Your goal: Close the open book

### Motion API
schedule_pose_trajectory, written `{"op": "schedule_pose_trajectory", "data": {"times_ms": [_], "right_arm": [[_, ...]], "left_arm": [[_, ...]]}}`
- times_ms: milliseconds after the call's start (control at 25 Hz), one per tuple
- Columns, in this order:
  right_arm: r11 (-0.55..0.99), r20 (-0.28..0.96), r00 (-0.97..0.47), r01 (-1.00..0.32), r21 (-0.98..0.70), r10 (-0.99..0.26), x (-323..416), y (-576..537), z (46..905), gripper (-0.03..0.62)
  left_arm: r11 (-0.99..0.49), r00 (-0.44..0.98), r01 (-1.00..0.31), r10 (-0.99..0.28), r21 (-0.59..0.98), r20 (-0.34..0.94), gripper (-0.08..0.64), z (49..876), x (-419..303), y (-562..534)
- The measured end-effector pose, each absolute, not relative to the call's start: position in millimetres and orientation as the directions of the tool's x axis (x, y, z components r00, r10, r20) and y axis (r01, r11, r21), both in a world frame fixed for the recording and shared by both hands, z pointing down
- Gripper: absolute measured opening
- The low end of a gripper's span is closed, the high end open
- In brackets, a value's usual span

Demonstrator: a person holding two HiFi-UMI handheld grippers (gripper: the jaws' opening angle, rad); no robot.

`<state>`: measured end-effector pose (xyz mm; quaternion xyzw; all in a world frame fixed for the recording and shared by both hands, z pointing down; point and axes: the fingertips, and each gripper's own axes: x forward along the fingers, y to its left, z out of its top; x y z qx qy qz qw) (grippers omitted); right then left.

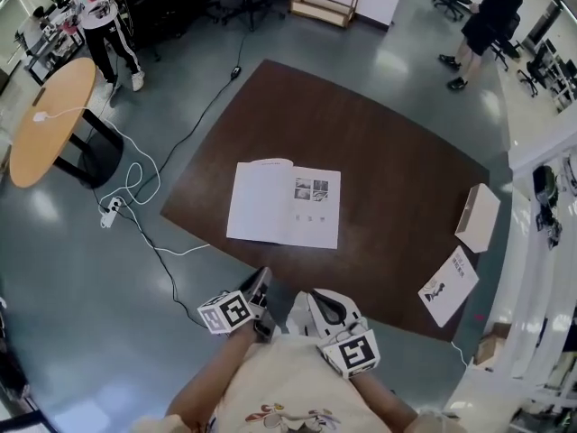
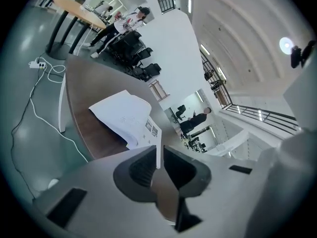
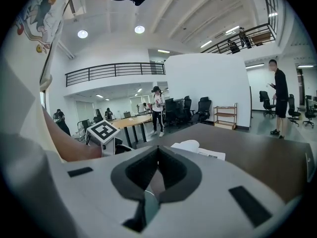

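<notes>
Bench [image 1: 397,170] edge first: the left claw [image 1: 261,280] hovers there, parted by a slit and empty, short of the book [image 1: 284,204] lying open mid-bench. The right claw [image 1: 320,300], pinched together and empty, sits alongside, likely for a joint reach.

We see a bare strip of table [image 1: 388,152] between its near edge and the open book [image 1: 284,204], and nothing stands in the way there. Bare wood runs all around the book, left, right and beyond. Well off to the right, a pale box [image 1: 478,217] and a printed sheet [image 1: 448,286] sit by the table's edge.
</notes>
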<state>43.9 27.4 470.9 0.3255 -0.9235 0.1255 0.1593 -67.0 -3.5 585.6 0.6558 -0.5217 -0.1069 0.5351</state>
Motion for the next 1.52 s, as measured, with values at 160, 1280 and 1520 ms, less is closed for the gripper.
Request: {"op": "schedule_pose_trajectory", "data": {"times_ms": [160, 1280, 1520], "right_arm": [[0.759, 0.397, -0.733, -0.639, -0.124, -0.552, 38.4, 14.1, 480.0, 0.005], [0.728, 0.494, -0.683, -0.672, -0.138, -0.537, 24.2, -35.7, 526.3, 0.005], [0.736, 0.517, -0.679, -0.664, -0.13, -0.522, 25.3, -30.5, 527.9, 0.005]], "left_arm": [[0.169, 0.416, -0.496, -0.814, 0.852, 0.404, 0.059, 597.1, -73.4, -17.5], [0.39, 0.23, -0.038, -0.893, 0.92, 0.388, 0.121, 708.6, -117.0, -90.0], [0.395, 0.208, -0.006, -0.898, 0.919, 0.387, 0.121, 715.9, -125.5, -98.9]]}}
